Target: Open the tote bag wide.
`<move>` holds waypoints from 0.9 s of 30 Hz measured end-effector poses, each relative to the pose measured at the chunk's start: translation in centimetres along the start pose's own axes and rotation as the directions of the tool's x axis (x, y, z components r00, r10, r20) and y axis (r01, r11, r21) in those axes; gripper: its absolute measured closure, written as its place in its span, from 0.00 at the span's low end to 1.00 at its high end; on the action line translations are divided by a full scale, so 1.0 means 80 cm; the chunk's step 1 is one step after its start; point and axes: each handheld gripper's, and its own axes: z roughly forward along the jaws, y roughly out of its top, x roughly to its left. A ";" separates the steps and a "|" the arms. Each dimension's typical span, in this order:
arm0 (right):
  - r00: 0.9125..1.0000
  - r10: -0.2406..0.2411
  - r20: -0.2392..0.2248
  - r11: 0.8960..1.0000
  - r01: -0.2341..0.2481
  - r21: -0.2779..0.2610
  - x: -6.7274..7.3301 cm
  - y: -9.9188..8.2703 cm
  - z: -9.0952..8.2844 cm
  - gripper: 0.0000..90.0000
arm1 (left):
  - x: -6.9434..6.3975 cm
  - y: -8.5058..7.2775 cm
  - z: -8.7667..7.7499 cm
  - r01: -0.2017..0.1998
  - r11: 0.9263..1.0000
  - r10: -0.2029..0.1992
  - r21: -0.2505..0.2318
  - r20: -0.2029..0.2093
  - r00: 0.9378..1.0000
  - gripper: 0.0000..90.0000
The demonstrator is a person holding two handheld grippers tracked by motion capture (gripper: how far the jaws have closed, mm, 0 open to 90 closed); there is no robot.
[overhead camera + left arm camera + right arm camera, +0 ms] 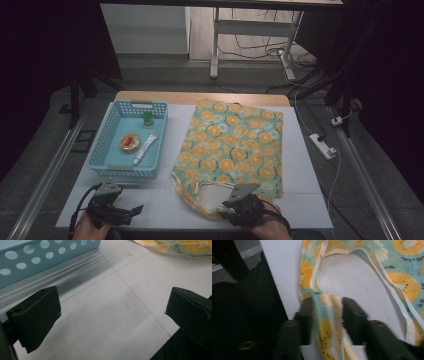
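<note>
A tote bag [232, 145] printed with orange slices on teal lies flat on the white table top [300, 165], its handles toward me. My right gripper [224, 211] sits at the near handle [207, 200], held by a hand at the bottom edge. In the right gripper view the jaws [327, 307] are shut on the handle strap [325, 322], which runs straight between them; the bag body [404, 282] lies beyond. My left gripper [134, 212] rests near the front left edge, open. Its jaws [112, 307] stand wide apart over bare table.
A light blue perforated basket [102, 150] stands left of the bag, holding a small green bottle [148, 119], a round tin [130, 142] and a white tube [145, 149]. Its wall [37, 257] is just ahead of the left gripper. A power strip [322, 145] lies on the floor at right.
</note>
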 end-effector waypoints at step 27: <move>0.997 0.078 -0.016 0.987 -0.080 -0.137 -0.060 0.037 -0.044 1.00 | 0.003 0.000 -0.001 0.020 1.000 -0.020 -0.009 0.010 1.000 0.00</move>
